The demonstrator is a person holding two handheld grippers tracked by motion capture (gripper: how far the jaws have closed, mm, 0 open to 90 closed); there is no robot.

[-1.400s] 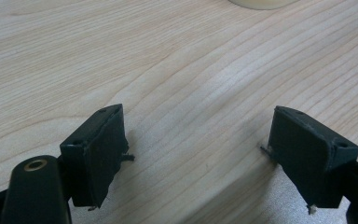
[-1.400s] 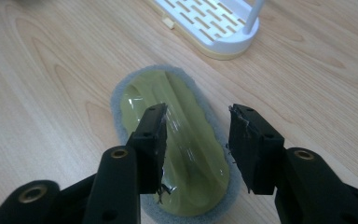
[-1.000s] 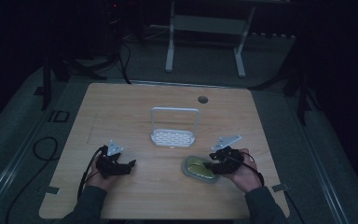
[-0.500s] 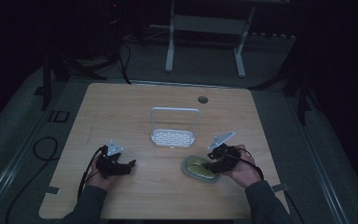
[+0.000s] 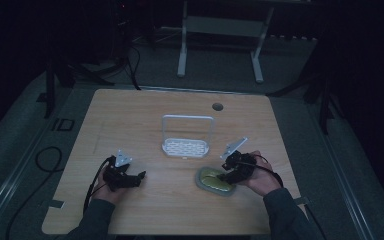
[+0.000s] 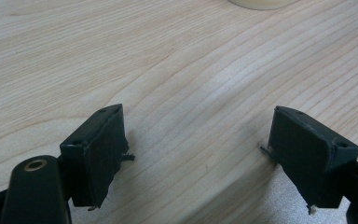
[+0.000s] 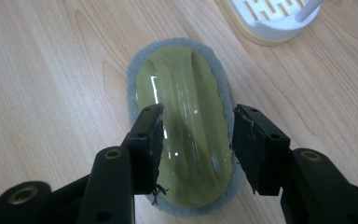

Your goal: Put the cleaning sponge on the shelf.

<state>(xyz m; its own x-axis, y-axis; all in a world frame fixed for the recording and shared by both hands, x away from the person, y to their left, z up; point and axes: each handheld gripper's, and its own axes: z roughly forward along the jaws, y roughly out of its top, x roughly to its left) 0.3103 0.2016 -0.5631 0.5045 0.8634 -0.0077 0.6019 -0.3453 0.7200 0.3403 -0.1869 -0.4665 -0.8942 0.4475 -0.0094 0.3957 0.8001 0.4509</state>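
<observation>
The right hand-held gripper (image 7: 196, 140) is seen tilted lower over the scrub pad (image 7: 182, 126) than a second ago, jaws apart astride its yellow-green handle, not clamped. The pad lies on the counter (image 5: 145, 120) just before the white rack (image 5: 186, 145). The left hand-held gripper (image 6: 196, 154) rests open. A grasp seems imminent.

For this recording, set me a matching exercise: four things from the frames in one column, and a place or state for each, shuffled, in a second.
Things:
1. left hand-held gripper
2. right hand-held gripper
3. white slotted rack
4. scrubbing pad

Places or states:
A. jaws straddling the yellow-green domed handle
B. oval, grey felt rim, flat on the wood
C. mid-table, tall wire handle upright
D. open over bare wood

Pairs: 1-D, 2-A, 3-C, 4-B
</observation>
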